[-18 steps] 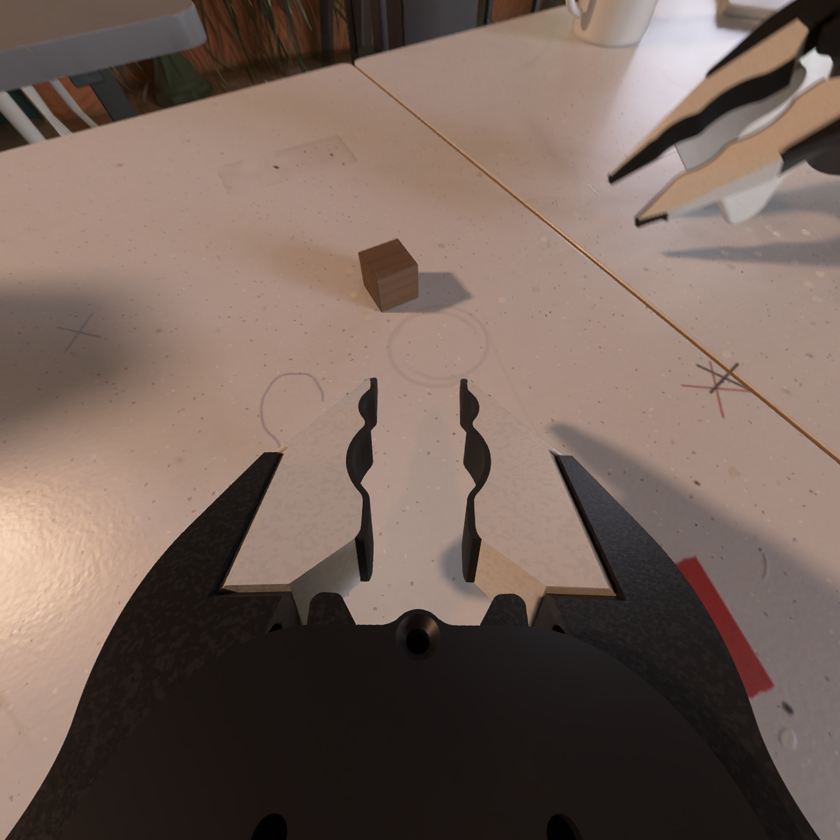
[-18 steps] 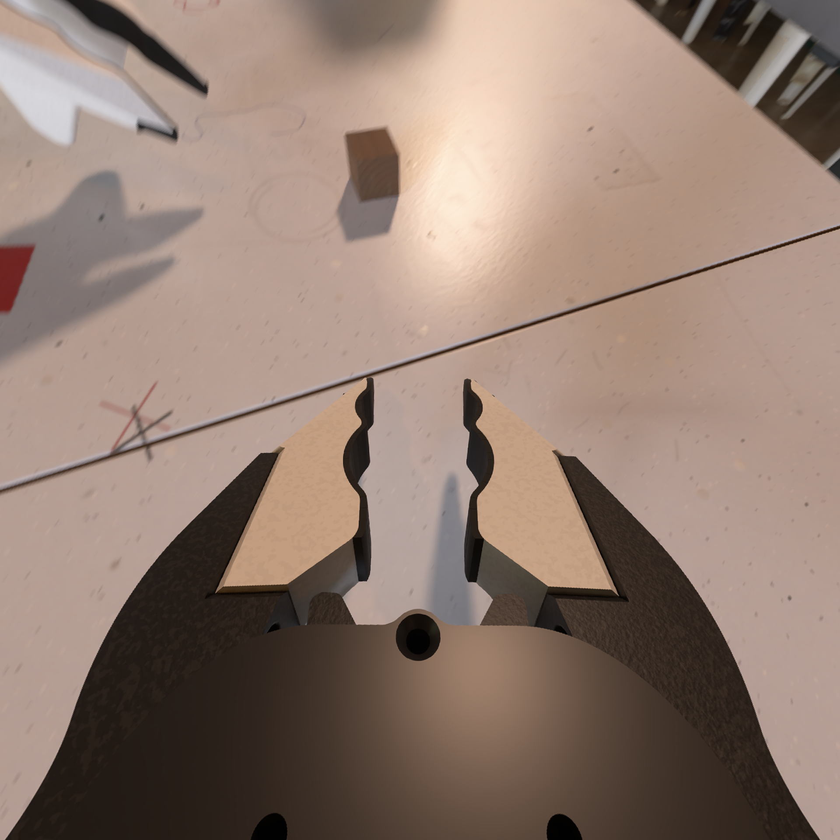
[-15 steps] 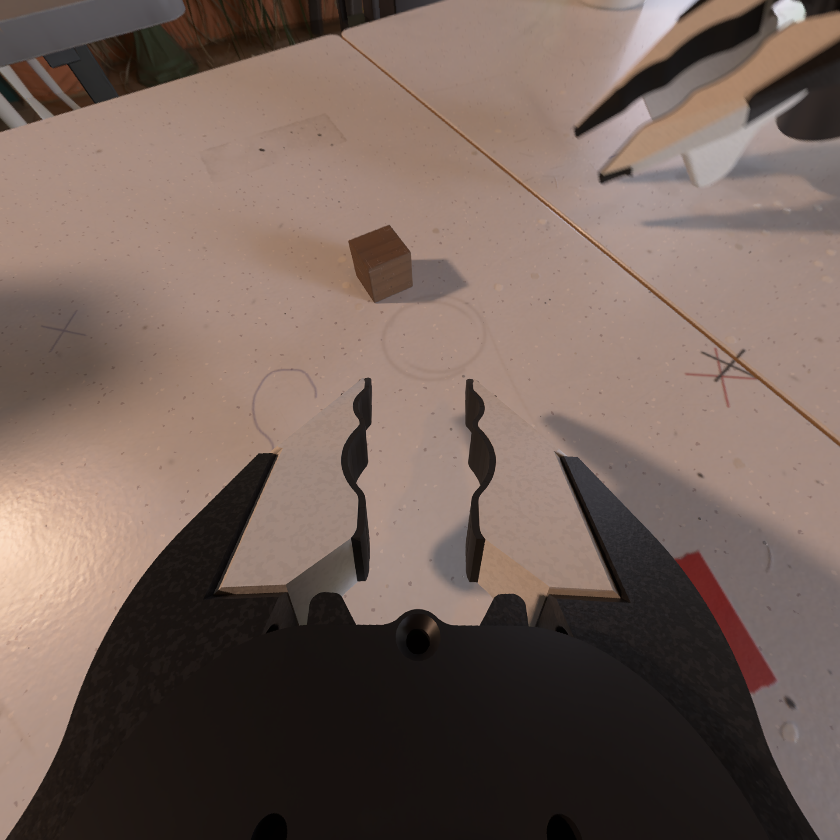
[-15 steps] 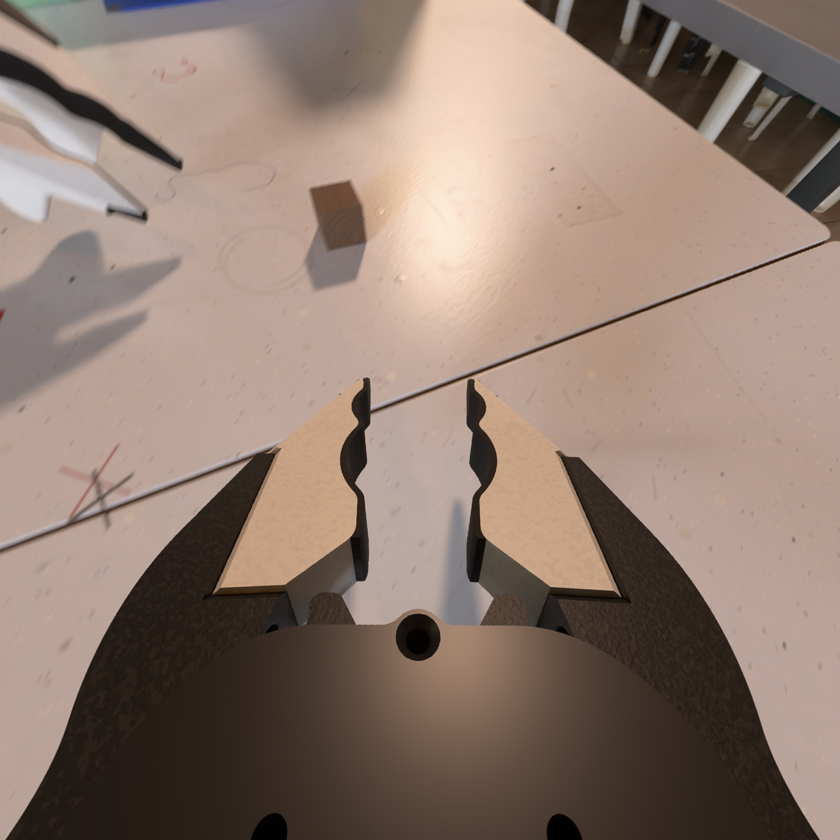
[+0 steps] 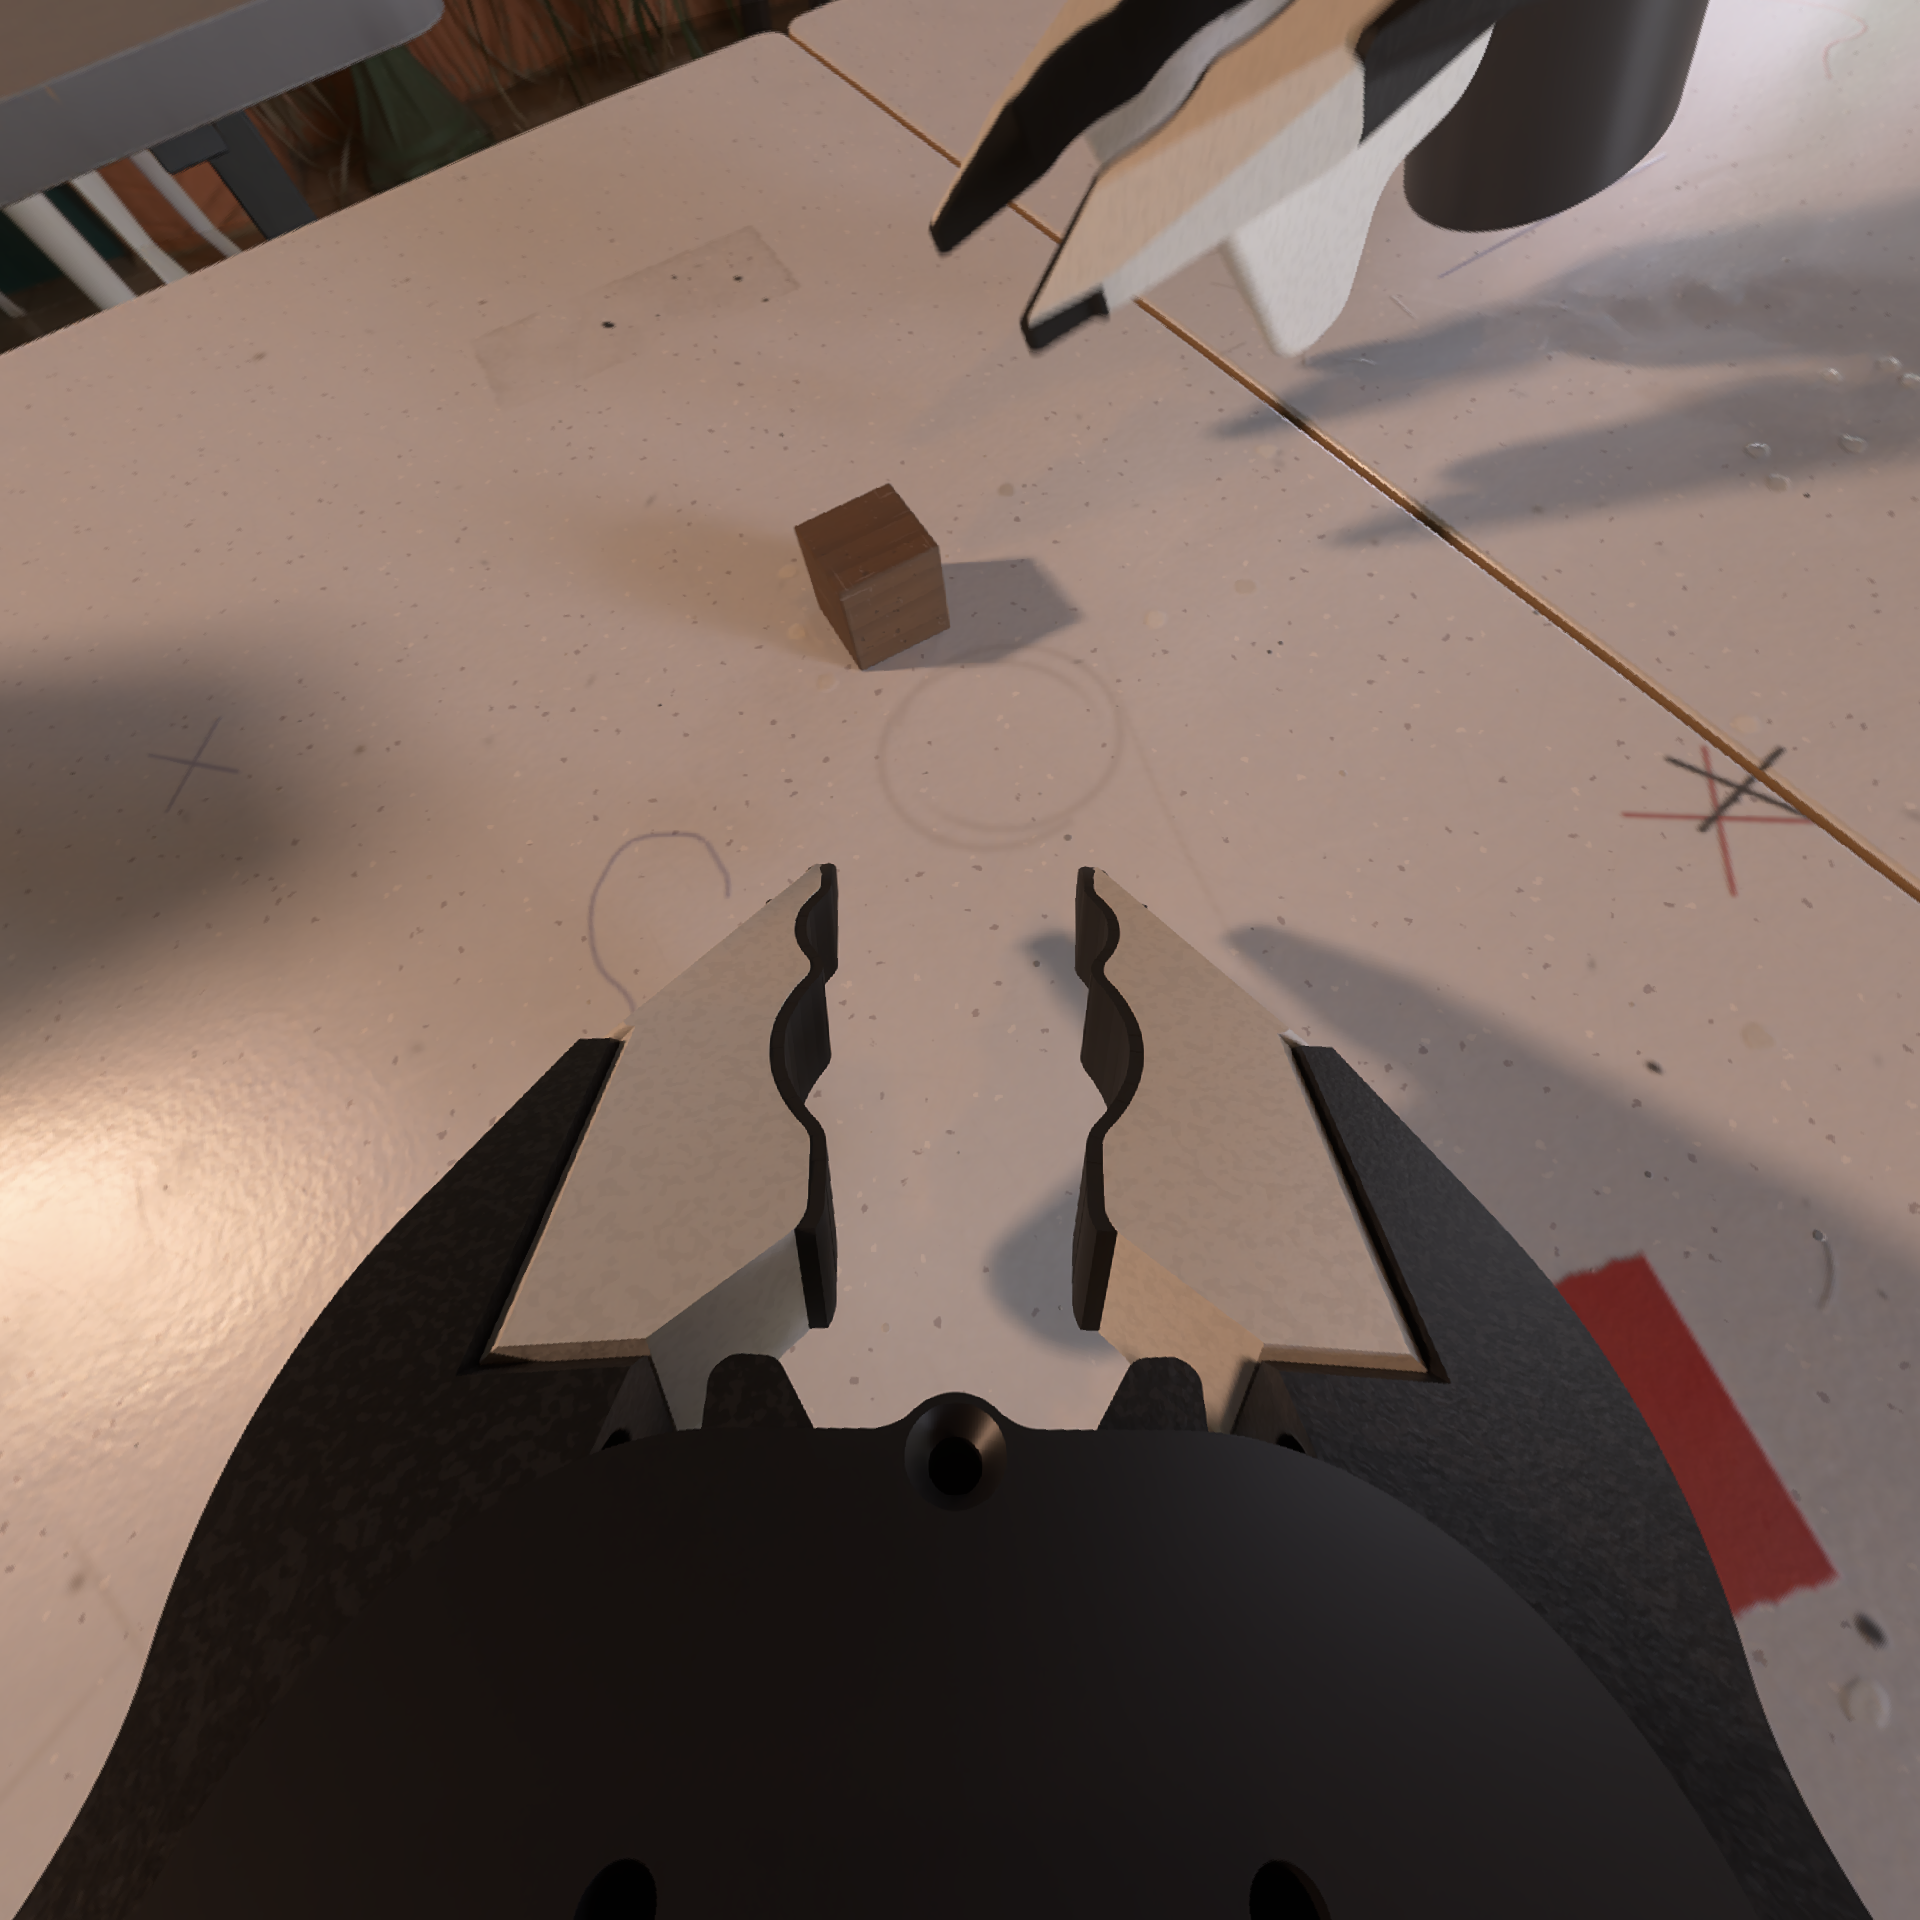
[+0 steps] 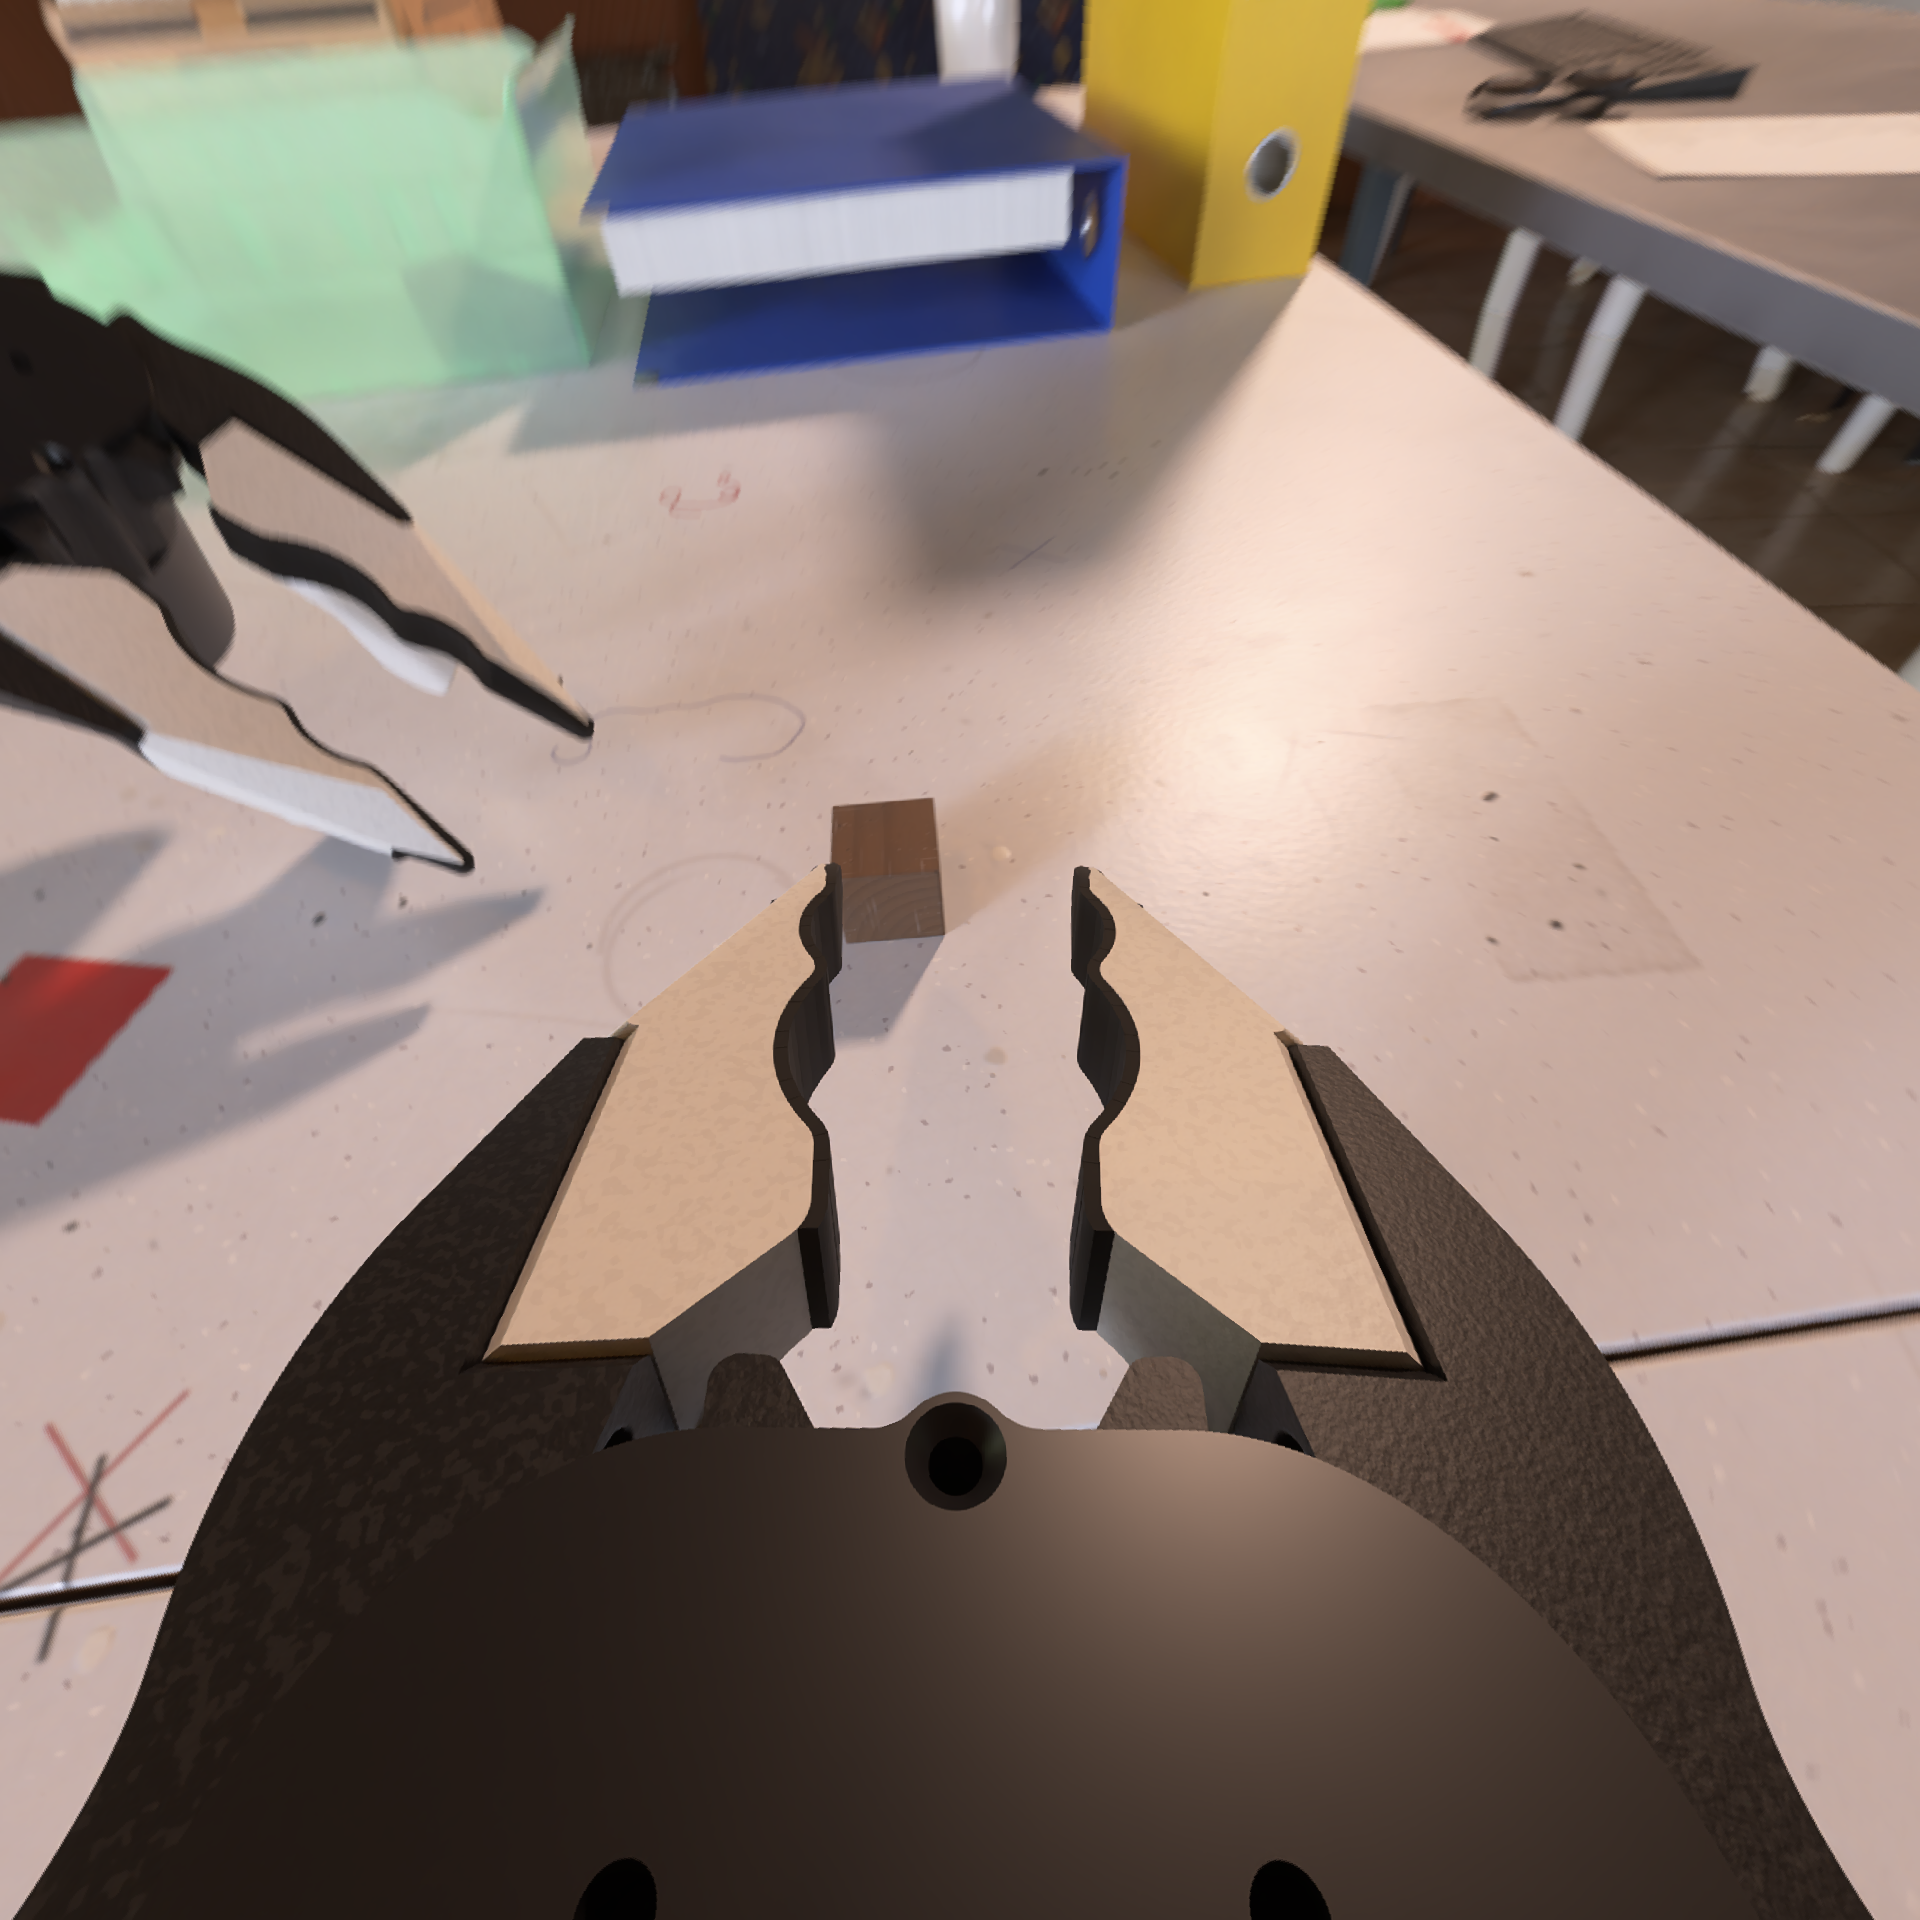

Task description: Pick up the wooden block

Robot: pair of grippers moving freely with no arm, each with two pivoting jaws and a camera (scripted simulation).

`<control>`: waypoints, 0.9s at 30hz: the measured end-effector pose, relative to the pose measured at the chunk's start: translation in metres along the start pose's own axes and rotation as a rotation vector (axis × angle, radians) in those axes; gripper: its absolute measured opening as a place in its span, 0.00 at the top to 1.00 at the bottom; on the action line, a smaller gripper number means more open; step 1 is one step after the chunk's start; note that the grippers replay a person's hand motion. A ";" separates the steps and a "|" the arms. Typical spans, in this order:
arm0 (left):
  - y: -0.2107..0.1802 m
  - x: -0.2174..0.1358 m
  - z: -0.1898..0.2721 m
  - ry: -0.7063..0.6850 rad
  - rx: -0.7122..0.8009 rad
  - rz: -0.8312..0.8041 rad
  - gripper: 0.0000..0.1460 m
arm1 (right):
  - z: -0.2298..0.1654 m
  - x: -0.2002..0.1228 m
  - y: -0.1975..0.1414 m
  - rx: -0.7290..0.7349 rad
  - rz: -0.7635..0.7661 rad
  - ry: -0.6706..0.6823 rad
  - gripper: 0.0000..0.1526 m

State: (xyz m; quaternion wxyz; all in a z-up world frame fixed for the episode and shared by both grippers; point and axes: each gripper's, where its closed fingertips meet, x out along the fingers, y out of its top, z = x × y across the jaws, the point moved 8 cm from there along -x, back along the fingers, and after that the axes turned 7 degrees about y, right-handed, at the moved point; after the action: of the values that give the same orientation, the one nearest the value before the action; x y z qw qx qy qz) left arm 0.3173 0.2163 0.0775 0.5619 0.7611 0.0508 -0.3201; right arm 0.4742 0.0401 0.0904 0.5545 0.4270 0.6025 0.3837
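Right claw [image 6: 953, 873], jaws wide and empty, nears the wooden block [image 6: 888, 871] mid-counter [image 6: 1351, 831]; block probably sits left of centre, so shift left before closing.

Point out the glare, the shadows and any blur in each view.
Left wrist view: glare on the pale speckled table at lower left; the small brown wooden block casts a crisp shadow rightward. Right wrist view: green translucent box and blue ring binder blurred; sheen right of the block.
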 end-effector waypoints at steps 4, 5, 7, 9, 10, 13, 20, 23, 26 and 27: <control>0.000 -0.003 -0.002 0.026 -0.014 0.017 0.69 | -0.006 0.024 0.003 -0.069 -0.112 0.063 0.70; 0.000 -0.003 -0.002 0.032 -0.012 0.022 0.69 | -0.008 0.030 0.003 -0.077 -0.133 0.086 0.69; 0.000 -0.004 -0.002 0.051 -0.009 0.030 0.69 | -0.012 0.042 0.004 -0.107 -0.189 0.106 0.65; 0.000 -0.005 -0.002 0.070 -0.008 0.035 0.69 | -0.014 0.052 0.004 -0.147 -0.257 0.085 0.60; 0.000 -0.005 -0.002 0.076 -0.008 0.038 0.69 | -0.015 0.057 0.003 -0.164 -0.290 0.065 0.58; 0.000 -0.006 -0.002 0.084 -0.003 0.047 0.69 | -0.017 0.068 0.000 -0.206 -0.387 0.015 0.58; 0.000 -0.006 0.003 0.077 0.038 0.044 0.69 | -0.014 0.067 0.000 -0.156 -0.385 -0.054 0.80; 0.000 -0.005 0.004 0.071 0.049 0.040 0.69 | -0.008 0.054 0.002 -0.116 -0.310 -0.098 0.80; 0.000 -0.003 0.004 0.069 0.046 0.019 0.69 | 0.012 0.028 0.004 -0.053 -0.244 -0.288 0.80; 0.000 -0.003 0.003 0.069 0.044 0.012 0.70 | 0.021 0.017 0.005 -0.003 -0.198 -0.355 0.80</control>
State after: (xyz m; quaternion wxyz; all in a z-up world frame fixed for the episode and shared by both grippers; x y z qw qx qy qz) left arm 0.3136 0.2140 0.0783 0.5448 0.7842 0.0584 -0.2912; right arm 0.4948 0.0575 0.0875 0.6876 0.4256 0.5340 0.2468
